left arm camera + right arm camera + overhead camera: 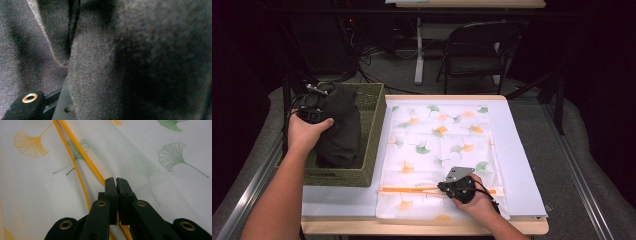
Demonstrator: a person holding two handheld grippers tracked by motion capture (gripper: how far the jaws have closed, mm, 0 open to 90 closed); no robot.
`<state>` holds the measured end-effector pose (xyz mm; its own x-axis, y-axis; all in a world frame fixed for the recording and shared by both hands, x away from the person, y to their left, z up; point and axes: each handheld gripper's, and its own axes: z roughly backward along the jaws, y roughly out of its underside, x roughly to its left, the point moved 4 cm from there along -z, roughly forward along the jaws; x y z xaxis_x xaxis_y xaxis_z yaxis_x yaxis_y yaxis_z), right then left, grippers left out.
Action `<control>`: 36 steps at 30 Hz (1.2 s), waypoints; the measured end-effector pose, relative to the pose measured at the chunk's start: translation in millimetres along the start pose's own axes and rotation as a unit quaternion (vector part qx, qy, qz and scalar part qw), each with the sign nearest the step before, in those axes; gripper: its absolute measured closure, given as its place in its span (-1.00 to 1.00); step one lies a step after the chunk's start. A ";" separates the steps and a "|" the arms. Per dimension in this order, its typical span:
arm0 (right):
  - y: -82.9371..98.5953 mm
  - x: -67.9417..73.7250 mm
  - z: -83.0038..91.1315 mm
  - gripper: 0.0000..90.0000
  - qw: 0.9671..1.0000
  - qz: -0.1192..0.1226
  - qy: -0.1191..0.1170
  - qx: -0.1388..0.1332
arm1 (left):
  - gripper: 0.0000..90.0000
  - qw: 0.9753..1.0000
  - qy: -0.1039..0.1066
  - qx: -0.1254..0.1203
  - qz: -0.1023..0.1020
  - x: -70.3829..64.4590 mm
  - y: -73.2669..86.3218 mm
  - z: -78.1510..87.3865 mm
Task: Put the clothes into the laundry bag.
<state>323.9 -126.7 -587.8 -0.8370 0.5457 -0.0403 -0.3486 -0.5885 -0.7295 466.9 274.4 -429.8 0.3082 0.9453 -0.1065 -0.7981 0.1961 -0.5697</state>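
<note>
A white mesh bag (437, 140) printed with green and orange leaves lies flat on the table. Its orange zipper (407, 189) runs across the near end. My right gripper (441, 188) is shut on the zipper edge; in the right gripper view the jaws (116, 180) meet over the orange zipper (75, 142) and the mesh (155, 150). A dark garment (343, 135) bulges out of a woven green basket (373, 145) at the left. My left gripper (328, 108) presses into its top. In the left gripper view, dark cloth (140, 50) folds down between the jaws, and one finger (30, 105) shows.
The bag lies on a pale blue mat (517, 165) over a wooden table. A black folding chair (477, 47) and a table leg (419, 50) stand beyond the far edge. The basket overhangs the table's left side.
</note>
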 end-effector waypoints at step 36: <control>1.9 -1.9 1.2 0.57 1.000 0.002 0.013 0.001 | 0.36 0.997 0.038 0.031 -0.055 -18.9 10.6 26.9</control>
<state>324.3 -129.5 -588.3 -0.8274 0.5582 -0.0613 -0.3452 -0.5918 -0.7284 438.8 265.6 -411.9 0.4315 0.8955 -0.1089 -0.7876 0.3151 -0.5296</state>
